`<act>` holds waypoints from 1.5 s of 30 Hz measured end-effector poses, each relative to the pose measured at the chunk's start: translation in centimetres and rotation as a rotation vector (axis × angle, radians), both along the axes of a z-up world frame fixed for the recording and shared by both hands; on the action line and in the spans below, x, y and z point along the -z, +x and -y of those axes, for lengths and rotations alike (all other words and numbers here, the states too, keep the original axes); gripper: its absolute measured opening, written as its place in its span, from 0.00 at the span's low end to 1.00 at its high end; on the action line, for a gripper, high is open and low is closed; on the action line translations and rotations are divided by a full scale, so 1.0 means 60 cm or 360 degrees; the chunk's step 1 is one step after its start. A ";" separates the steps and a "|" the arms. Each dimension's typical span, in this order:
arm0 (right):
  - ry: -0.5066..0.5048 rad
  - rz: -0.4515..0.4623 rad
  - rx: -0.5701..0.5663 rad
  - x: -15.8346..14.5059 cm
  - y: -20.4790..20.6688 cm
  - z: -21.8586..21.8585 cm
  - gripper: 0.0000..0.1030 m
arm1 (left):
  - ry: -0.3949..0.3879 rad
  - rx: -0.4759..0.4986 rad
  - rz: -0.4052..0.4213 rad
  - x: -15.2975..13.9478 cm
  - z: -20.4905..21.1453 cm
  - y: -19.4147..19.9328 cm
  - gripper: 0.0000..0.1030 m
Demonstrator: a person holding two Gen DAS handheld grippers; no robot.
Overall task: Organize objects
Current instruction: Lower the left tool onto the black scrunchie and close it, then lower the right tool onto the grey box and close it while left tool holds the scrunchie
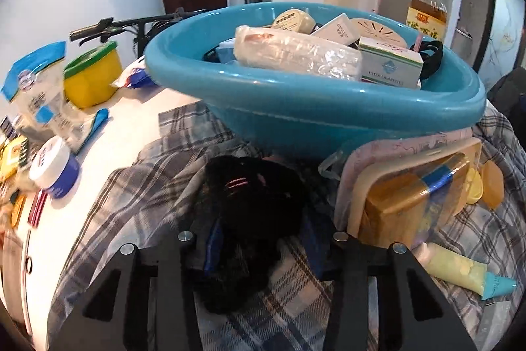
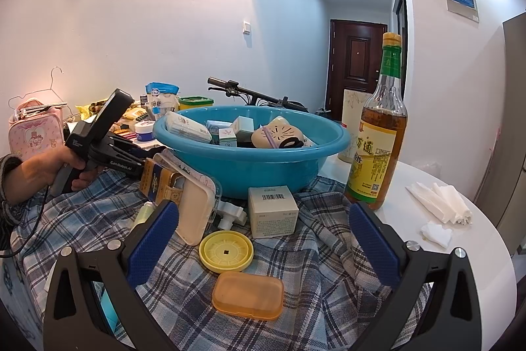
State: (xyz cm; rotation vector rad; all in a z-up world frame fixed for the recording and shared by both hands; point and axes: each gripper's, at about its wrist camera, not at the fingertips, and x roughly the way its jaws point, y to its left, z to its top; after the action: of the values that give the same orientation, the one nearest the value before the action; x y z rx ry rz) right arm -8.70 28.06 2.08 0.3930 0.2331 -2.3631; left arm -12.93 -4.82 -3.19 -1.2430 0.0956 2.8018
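A fuzzy black plush toy with pink stitched whiskers (image 1: 256,196) lies on the blue-and-grey plaid cloth (image 2: 184,272) that covers part of the white round surface (image 2: 460,252), just in front of the wide turquoise plastic basin (image 1: 296,107), which is heaped with small boxes and packets. The left tongs (image 1: 259,236) point steeply down at the toy, which sits between the two blue-padded fingers; whether the pads already press on the soft fur cannot be told. In the right wrist view a person's hand (image 2: 49,170) grips the handle of that tool, the sleeve visible at the frame's left edge. The right tongs (image 2: 263,239) stand wide apart with nothing in them, tilted slightly downward over a round yellow plastic lid (image 2: 226,251) and a translucent orange soap case (image 2: 248,295) on the cloth. A tall glass bottle of amber liquid (image 2: 381,140) stands upright beside the basin.
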 end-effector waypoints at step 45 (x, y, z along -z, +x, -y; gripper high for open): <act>0.0191 0.0206 -0.0407 0.067 0.262 0.135 1.00 | 0.0091 -0.0135 -0.0718 -0.084 -0.028 0.247 0.43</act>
State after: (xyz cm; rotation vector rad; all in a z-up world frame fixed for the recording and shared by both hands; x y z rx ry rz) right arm 7.00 19.98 -1.95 0.5387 0.3439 -2.0707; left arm 1.88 -3.12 1.82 -0.5968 -0.0128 3.0790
